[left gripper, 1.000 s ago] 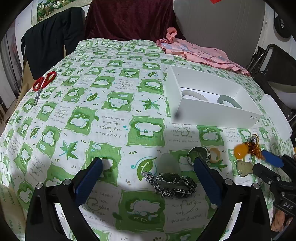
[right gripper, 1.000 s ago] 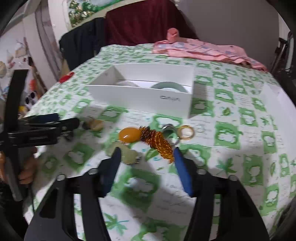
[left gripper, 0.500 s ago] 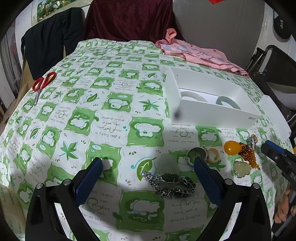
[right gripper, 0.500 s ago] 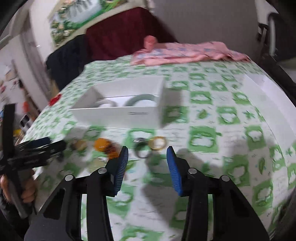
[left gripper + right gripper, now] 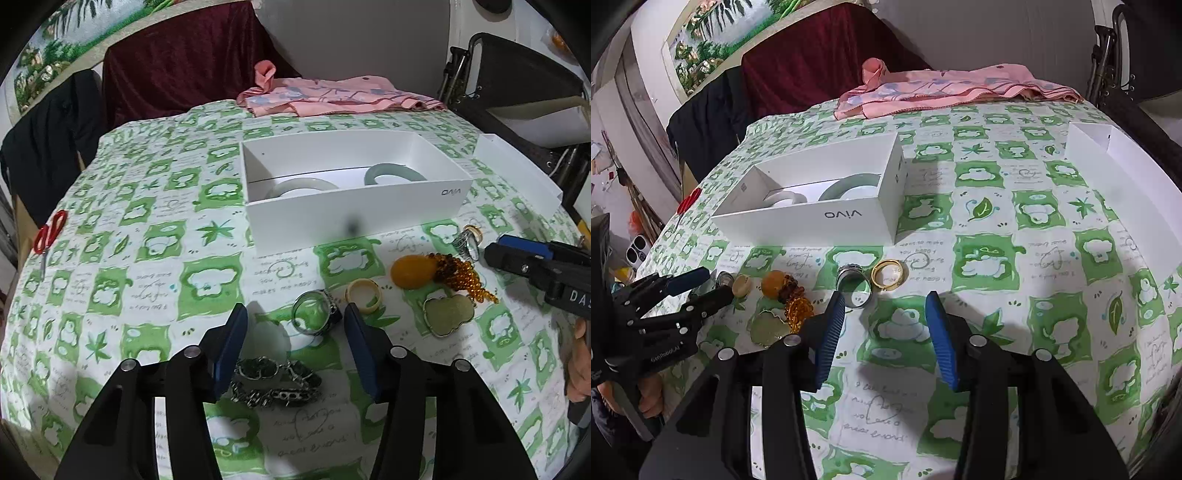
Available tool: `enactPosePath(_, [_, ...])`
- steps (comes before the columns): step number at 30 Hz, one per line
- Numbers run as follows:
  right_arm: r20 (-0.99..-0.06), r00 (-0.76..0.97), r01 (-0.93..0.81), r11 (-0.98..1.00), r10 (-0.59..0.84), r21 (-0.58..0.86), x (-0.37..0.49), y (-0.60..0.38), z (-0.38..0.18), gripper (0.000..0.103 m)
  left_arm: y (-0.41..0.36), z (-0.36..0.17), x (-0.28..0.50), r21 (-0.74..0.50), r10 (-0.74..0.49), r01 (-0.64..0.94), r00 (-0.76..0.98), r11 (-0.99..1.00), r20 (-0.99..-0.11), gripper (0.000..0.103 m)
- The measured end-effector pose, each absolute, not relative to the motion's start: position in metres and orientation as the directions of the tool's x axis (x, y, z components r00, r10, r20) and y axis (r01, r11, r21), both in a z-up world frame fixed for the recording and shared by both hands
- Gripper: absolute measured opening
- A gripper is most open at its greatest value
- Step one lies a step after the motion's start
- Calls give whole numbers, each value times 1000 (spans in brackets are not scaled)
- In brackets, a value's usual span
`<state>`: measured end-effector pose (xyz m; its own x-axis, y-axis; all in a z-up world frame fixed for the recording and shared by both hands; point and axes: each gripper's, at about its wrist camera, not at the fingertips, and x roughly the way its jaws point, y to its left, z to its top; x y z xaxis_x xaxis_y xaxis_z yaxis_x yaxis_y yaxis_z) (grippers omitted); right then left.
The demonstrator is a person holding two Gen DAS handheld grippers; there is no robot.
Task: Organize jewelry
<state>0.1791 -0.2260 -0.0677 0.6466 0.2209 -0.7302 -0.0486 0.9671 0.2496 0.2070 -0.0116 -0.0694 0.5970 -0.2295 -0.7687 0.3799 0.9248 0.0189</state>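
The left tongs (image 5: 295,325) are closing, their blue pads standing apart above a silver ring (image 5: 314,312) and a dark chain bracelet (image 5: 275,382); neither pad is pressing on anything. The right tongs (image 5: 884,314) are opening slightly at a narrow gap over bare cloth, holding nothing.

All jewelry is lying on a desk (image 5: 155,240) covered in a green-and-white cloth. The white box (image 5: 354,212) is sitting at centre, containing two pale jade bangles (image 5: 393,173).

Left wrist view only:
- the chain bracelet, lying just near of the silver ring;
- a cream ring (image 5: 364,295) just right of the silver ring;
- the red scissors (image 5: 50,234) at the far left edge, shown in full.

Right wrist view only:
- a gold ring (image 5: 889,274) beside a silver band ring (image 5: 854,284), both just far of the right tongs;
- the box lettering, reading upside down.

Both views are showing an amber pendant with a beaded tassel (image 5: 415,271) and a pale green pendant (image 5: 448,314), lying between the two tongs. A white lid (image 5: 1126,173) is lying at the right. A pink cloth (image 5: 945,90) is lying at the far edge.
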Motion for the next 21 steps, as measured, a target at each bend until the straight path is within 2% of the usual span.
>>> enactPosePath(4, [-730,646,-50,967,223,251,179,-226,-67,44,-16,-70,205,10,-259,412,591,911,-764,29])
enactPosePath(11, [-723,643,-87,962,254,261,178,-218,-65,44,-4,-62,201,-9,-252,364,628,932,-737,28])
enactPosePath(21, [-744,629,-121,974,226,193,189,-205,-68,45,11,-54,204,-56,-254,312,640,948,-725,28])
